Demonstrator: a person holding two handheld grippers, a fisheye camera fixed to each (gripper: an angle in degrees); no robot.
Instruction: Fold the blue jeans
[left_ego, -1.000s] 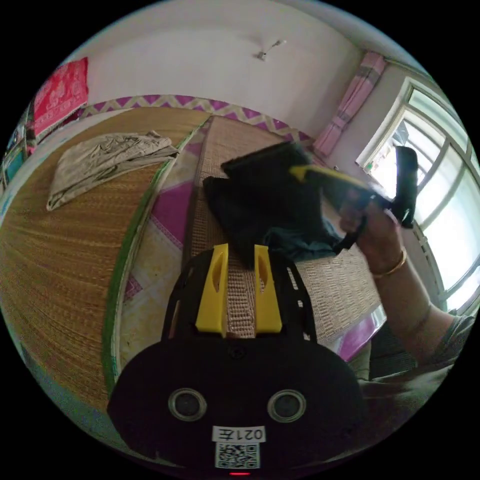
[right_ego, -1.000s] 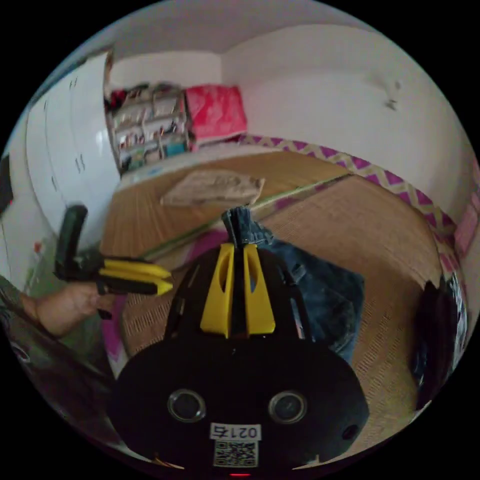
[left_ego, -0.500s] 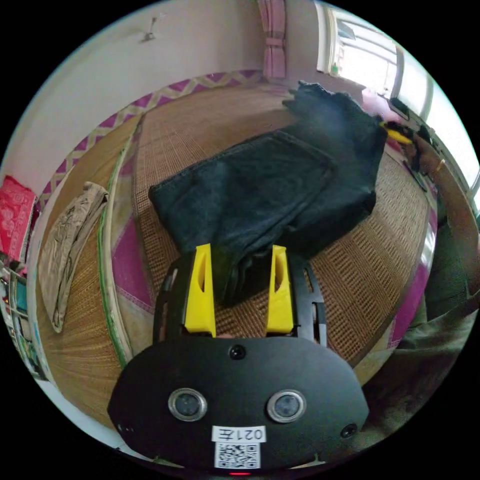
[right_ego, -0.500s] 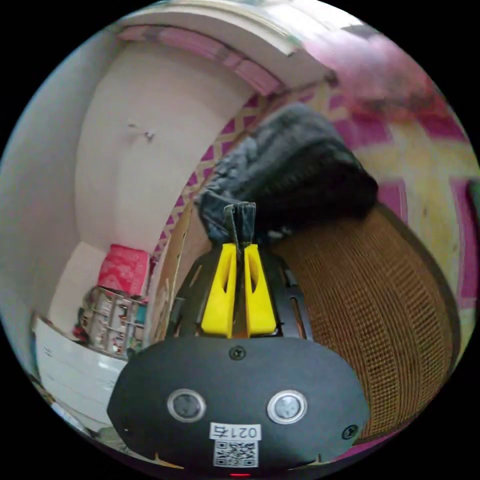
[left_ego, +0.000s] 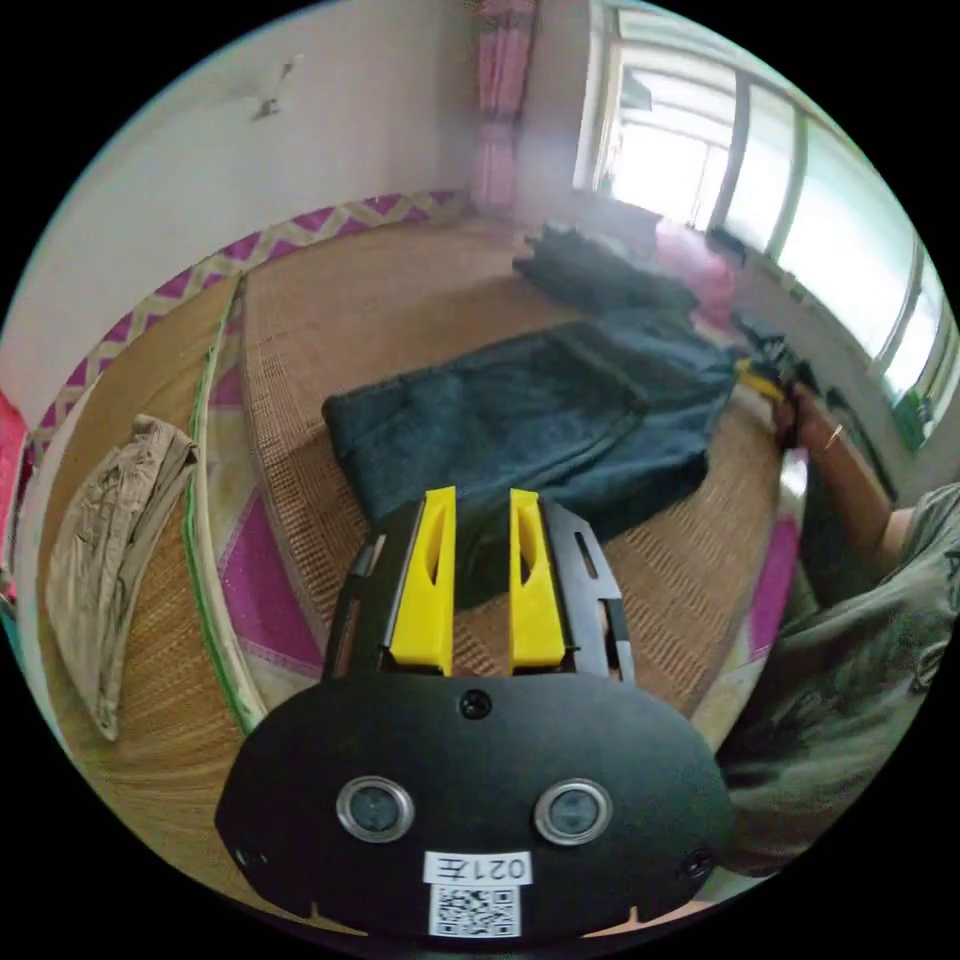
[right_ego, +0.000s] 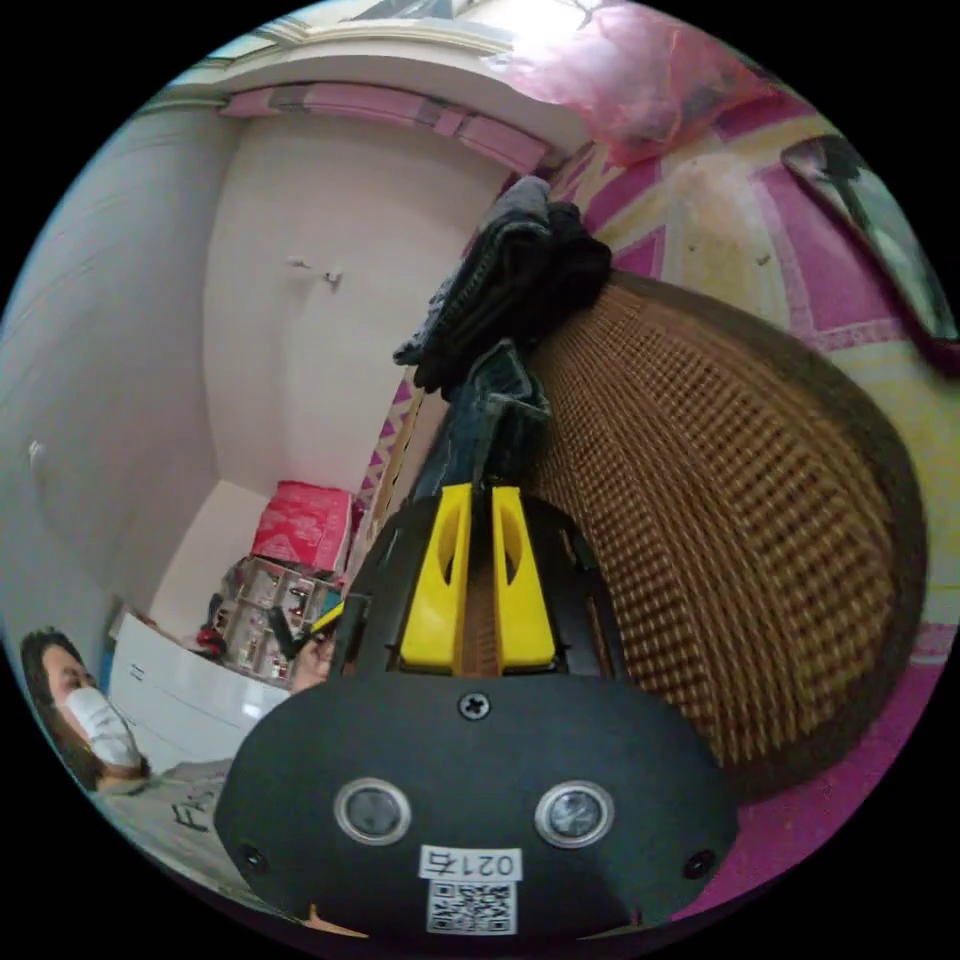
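Here, in the left gripper view, the blue jeans (left_ego: 530, 420) lie spread on the woven mat (left_ego: 400, 300), a folded corner reaching toward the mat's near edge. The left gripper (left_ego: 478, 560) straddles that corner with its jaws parted, dark cloth between them but not pinched. At the mat's far edge, by the window, the right gripper (left_ego: 762, 375) shows in a hand. A tan garment (left_ego: 110, 560) lies on the neighbouring mat. In the right gripper view, the right gripper (right_ego: 478, 560) has its jaws nearly together just short of the jeans (right_ego: 495, 415); whether it pinches cloth I cannot tell. Should either grip miss layers, the fold would likely slump or skew when lifted.
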